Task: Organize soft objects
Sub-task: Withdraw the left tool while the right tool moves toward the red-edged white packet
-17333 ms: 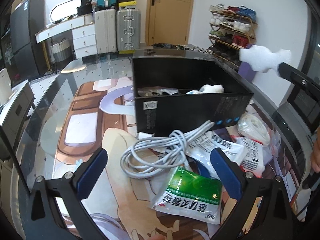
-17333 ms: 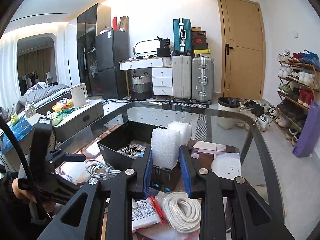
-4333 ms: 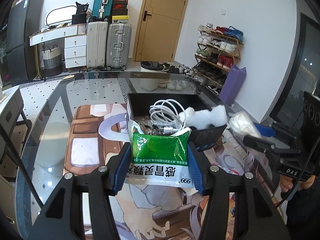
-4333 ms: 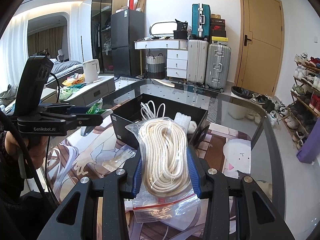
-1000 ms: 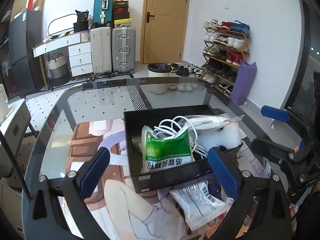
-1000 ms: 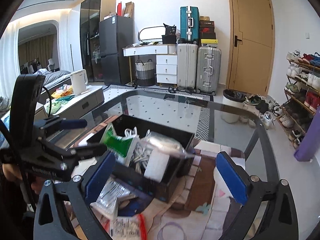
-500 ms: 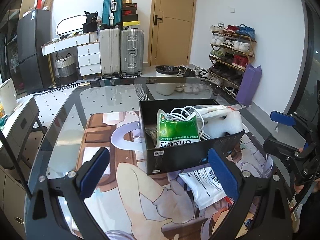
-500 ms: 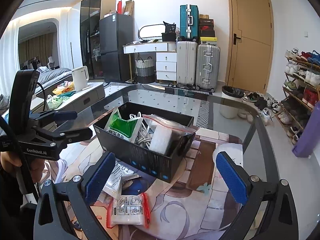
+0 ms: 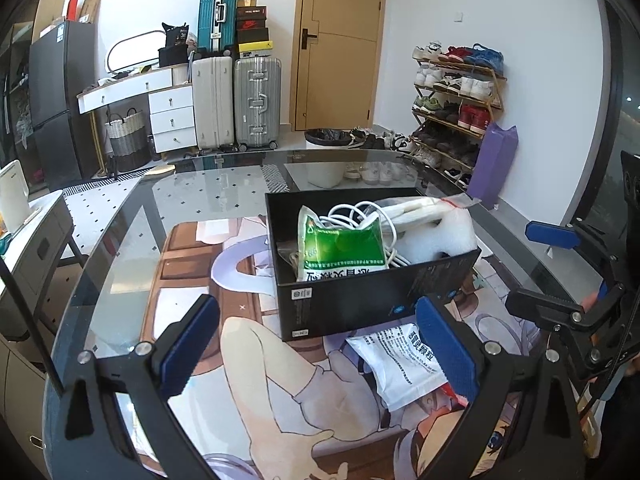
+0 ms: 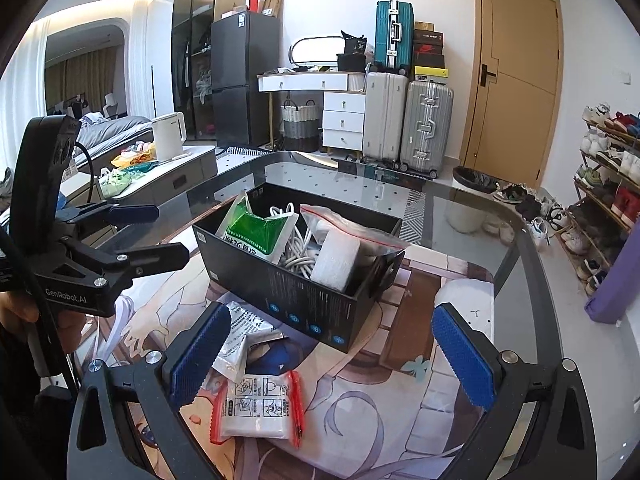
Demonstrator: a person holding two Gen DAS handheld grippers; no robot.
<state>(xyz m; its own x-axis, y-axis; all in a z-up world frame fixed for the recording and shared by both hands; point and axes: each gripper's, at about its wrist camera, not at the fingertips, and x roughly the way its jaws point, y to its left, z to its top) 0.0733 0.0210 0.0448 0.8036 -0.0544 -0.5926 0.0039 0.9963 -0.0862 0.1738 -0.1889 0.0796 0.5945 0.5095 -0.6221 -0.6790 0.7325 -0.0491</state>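
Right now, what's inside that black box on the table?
The black box holds a green packet, a white cable, a foam block and a clear zip bag lying across the top. Whatever sits beneath them on the bottom is covered.

On your worktop (image 10: 460, 216), the box (image 10: 296, 300) holds the cable (image 10: 298, 256) and foam block (image 10: 334, 260); two sachets (image 10: 256, 412) lie before it.

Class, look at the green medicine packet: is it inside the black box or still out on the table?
Inside. The green packet stands propped in the black box, leaning beside the white cable.
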